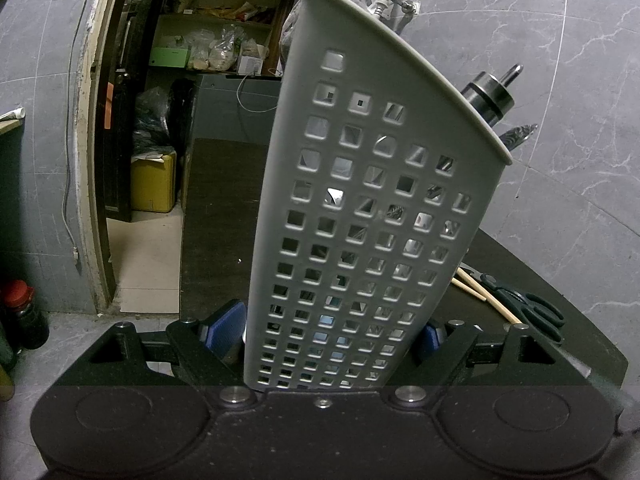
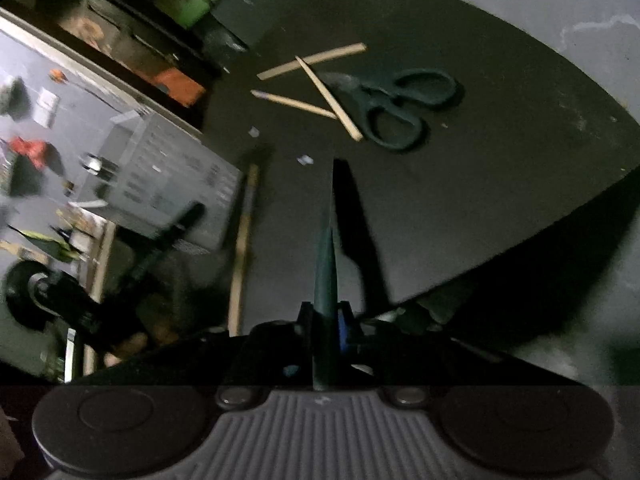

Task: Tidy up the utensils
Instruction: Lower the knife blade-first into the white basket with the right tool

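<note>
my left gripper [image 1: 324, 340] clamps the utensil basket [image 1: 360, 208], my right gripper [image 2: 326, 320] pinches a dark knife [image 2: 325, 256], which i judge goes into the basket next.

One grey perforated utensil holder [image 1: 360, 220] stands near the left wrist camera, with two handles [image 1: 490, 96] poking above its rim. In the right wrist view, on the dark table [image 2: 500, 160], lie three loose wooden chopsticks [image 2: 312, 60], a fourth wooden stick [image 2: 244, 248] nearer left, one pair of dark scissors [image 2: 400, 100], and one slender dark green utensil [image 2: 325, 272].
</note>
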{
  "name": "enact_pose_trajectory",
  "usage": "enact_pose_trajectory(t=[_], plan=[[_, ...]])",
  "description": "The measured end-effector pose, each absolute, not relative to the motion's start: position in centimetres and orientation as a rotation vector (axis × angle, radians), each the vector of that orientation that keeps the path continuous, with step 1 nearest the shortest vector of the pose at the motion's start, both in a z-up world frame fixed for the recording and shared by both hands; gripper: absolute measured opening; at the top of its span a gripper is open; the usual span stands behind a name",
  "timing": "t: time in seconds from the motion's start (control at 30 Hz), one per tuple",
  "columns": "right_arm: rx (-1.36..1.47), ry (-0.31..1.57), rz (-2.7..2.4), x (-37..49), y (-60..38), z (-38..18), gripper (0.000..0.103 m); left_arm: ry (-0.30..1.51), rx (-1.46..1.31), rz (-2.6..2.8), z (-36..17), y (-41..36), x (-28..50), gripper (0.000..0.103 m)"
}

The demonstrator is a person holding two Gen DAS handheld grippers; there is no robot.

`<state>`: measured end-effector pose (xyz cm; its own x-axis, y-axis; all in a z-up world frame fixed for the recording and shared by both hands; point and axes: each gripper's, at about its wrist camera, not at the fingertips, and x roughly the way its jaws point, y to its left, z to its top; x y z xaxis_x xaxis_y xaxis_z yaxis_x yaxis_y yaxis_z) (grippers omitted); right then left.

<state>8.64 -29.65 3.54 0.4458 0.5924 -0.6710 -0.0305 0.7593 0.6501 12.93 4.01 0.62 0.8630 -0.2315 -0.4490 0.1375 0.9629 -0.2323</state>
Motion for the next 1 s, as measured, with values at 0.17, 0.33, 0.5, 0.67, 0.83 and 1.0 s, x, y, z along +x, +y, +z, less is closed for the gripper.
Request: enact_pose_trajectory(t=[0.17, 0.33, 0.5, 0.67, 0.83, 1.0], plan=[[0.723, 0.935, 0.492, 9.2, -29.6, 4.4, 0.013, 0.493, -0.196, -0.195, 0.6, 4.0, 12.9, 0.085], [0.664, 0.825, 0.538, 10.5, -29.2, 7.6, 0.013, 0.494, -0.194, -0.194, 0.6, 4.0, 12.9, 0.085], [0.527, 0.715, 0.629, 12.1, -27.1, 12.8, 0.013, 0.494, -0.194, -0.194, 0.6, 3.9, 12.9, 0.085], [0.259, 0.643, 0.684, 12.8, -23.1, 17.7, 0.013, 0.494, -0.194, -0.194, 0.6, 3.9, 12.9, 0.085], [-0.016, 0.657, 0.674, 13.2, -18.9, 20.2, 0.013, 0.494, -0.193, -0.194, 0.6, 3.9, 12.9, 0.085], [-0.362, 0.609, 0.637, 12.5, -14.1, 22.4, 0.013, 0.494, -0.195, -0.195, 0.6, 3.9, 12.9, 0.085]])
